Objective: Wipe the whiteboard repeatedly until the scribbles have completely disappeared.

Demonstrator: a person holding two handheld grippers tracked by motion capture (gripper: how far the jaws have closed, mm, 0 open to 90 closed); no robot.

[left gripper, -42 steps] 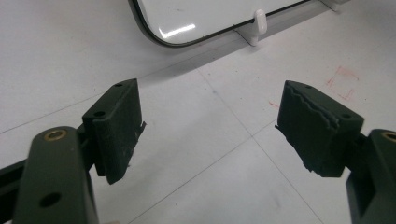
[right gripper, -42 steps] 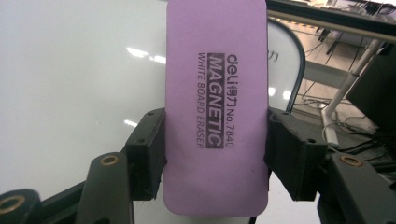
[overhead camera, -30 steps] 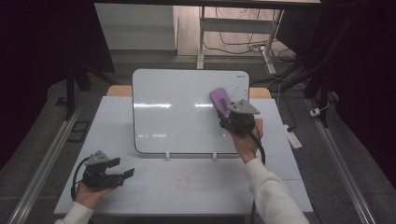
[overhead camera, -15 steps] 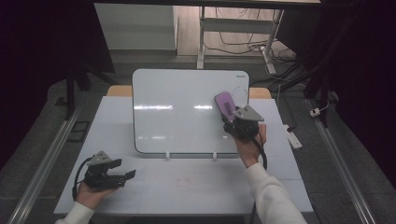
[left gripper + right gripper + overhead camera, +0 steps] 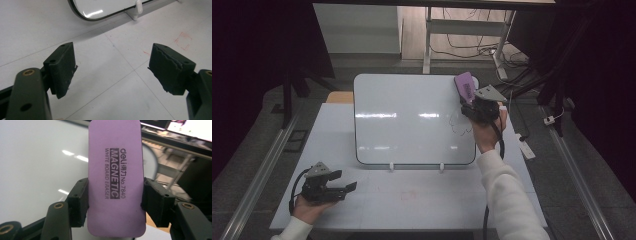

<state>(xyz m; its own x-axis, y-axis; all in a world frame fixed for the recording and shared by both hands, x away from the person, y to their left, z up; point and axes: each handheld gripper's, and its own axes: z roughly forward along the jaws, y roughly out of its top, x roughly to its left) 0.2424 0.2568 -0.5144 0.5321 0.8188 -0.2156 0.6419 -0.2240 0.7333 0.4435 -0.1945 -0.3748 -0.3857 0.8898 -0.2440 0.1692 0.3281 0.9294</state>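
Note:
A purple whiteboard eraser (image 5: 465, 87) (image 5: 115, 177) is clamped by its long sides in my right gripper (image 5: 473, 100) (image 5: 115, 203), which is shut on it. It hovers at the upper right corner of the whiteboard (image 5: 407, 117) that leans on two white feet. A faint dark scribble (image 5: 458, 125) marks the board just below the eraser. My left gripper (image 5: 344, 189) (image 5: 112, 72) rests open near the table's front left, with nothing between its pads.
The white table (image 5: 422, 200) carries a small red square mark (image 5: 408, 195) (image 5: 183, 40) in front of the board. A white strip (image 5: 523, 145) lies at the table's right edge. Cables and a desk frame (image 5: 462, 40) stand behind the table.
My right gripper has carried the eraser up and to the right, from over the scribble to the board's upper right corner. The left gripper has stayed put.

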